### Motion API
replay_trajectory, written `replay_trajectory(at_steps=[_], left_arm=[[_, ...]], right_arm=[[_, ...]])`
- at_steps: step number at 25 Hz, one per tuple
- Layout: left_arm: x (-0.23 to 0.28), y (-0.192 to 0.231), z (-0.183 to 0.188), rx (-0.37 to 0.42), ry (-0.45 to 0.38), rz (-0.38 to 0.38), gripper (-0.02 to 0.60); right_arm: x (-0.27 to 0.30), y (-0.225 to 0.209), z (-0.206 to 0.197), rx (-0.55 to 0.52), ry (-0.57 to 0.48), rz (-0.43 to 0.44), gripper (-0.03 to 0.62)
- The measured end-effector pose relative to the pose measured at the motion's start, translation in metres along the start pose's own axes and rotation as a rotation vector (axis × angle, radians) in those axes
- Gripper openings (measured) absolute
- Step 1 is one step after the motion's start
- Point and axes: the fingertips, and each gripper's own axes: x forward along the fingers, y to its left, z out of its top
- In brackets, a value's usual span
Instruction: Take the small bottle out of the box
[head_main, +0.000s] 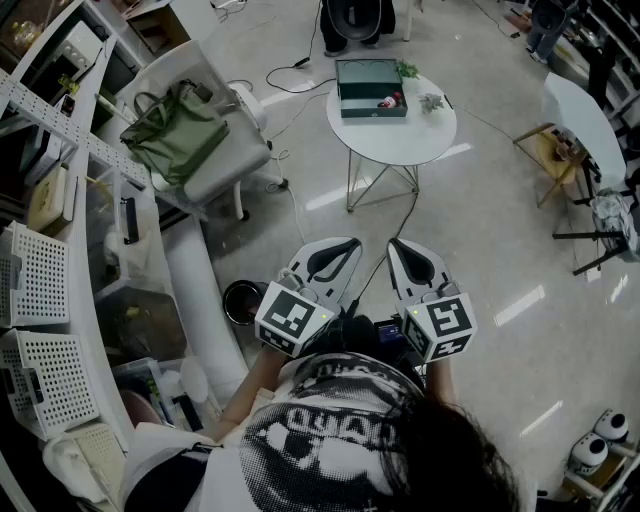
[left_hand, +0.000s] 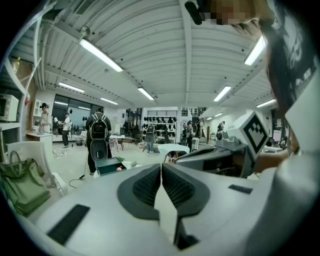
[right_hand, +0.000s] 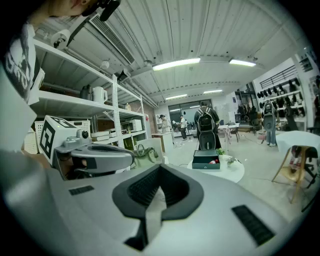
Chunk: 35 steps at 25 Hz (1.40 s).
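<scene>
A dark green open box (head_main: 372, 88) stands on a round white table (head_main: 400, 135) far ahead of me. Inside its right end lies a small red and white object (head_main: 388, 101), too small to tell apart. Both grippers are held close to my chest, side by side, well short of the table. My left gripper (head_main: 352, 244) is shut with nothing between its jaws, and so is my right gripper (head_main: 393, 244). The left gripper view shows the box (left_hand: 111, 165) beyond the closed tips (left_hand: 161, 165). The right gripper view has the box (right_hand: 206, 160) past its closed tips (right_hand: 160, 168).
A white chair with an olive green bag (head_main: 178, 130) stands left of the table. Shelving with white baskets (head_main: 35, 275) runs along my left. A wooden stool (head_main: 553, 152) and another white table (head_main: 585, 112) are at the right. Cables (head_main: 290, 70) cross the floor. A person with a backpack (right_hand: 206, 122) stands behind the table.
</scene>
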Motion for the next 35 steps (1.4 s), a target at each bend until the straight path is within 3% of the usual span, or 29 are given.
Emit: replay_trajectory(at_steps=[23, 35], left_arm=[[0.035, -0.022, 0.003, 0.04, 0.062, -0.046, 0.015], [0.087, 0.028, -0.005, 0.022, 0.088, -0.057, 0.015]], right_arm=[[-0.029, -0.053, 0.0, 0.12, -0.096, -0.077, 0.0], [0.014, -0.098, 0.004, 0.15, -0.077, -0.108, 0.0]])
